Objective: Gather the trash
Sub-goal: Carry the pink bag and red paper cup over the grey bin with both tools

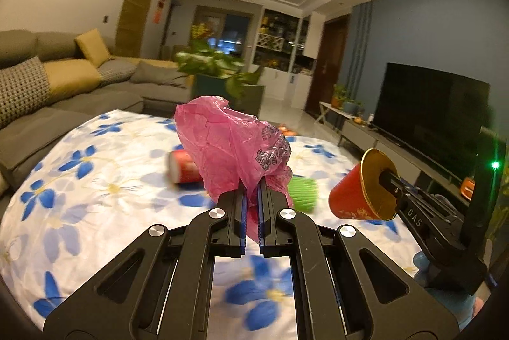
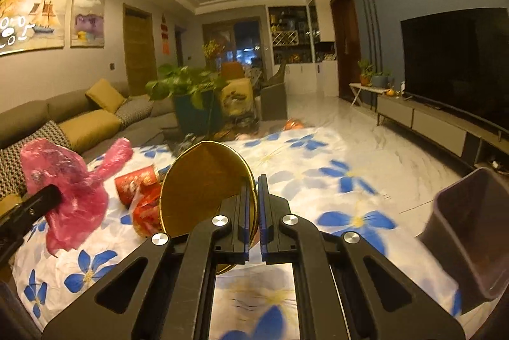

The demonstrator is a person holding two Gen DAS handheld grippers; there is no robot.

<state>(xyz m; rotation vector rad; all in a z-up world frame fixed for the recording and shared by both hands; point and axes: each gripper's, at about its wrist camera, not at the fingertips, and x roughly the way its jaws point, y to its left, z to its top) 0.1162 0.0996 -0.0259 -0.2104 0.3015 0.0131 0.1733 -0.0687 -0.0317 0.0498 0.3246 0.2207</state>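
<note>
A dark purple-brown plastic bin [image 2: 470,241] stands tilted at the near right edge of the white cloth printed with blue flowers [image 2: 318,162]; only the right wrist view shows it, and what can be seen of its inside looks bare. The right gripper [image 2: 253,197] is closed almost fully on the rim of a red paper cup with a gold lining [image 2: 203,184], one finger inside the mouth and one outside, so the gold interior fills the middle of that view. The left wrist view shows the same cup [image 1: 359,197] from the side, held above the cloth on its right, with its red wall and gold rim plain and the right gripper [image 1: 393,192] reaching into the mouth. The left gripper [image 1: 252,203] is closed to a narrow gap on a crumpled pink plastic bag [image 1: 232,146], which billows up above its fingers; in the right wrist view the bag [image 2: 70,197] hangs at the near left from the left gripper [image 2: 47,197]. Lying on the cloth are a second red cup on its side [image 1: 184,170], partly behind the bag, and a bright green ribbed object [image 1: 303,193], seen only from the left wrist and too blurred to name. The right wrist view adds a crumpled red and clear wrapper [image 2: 146,209] just beside the lying cup [image 2: 136,184].
</note>
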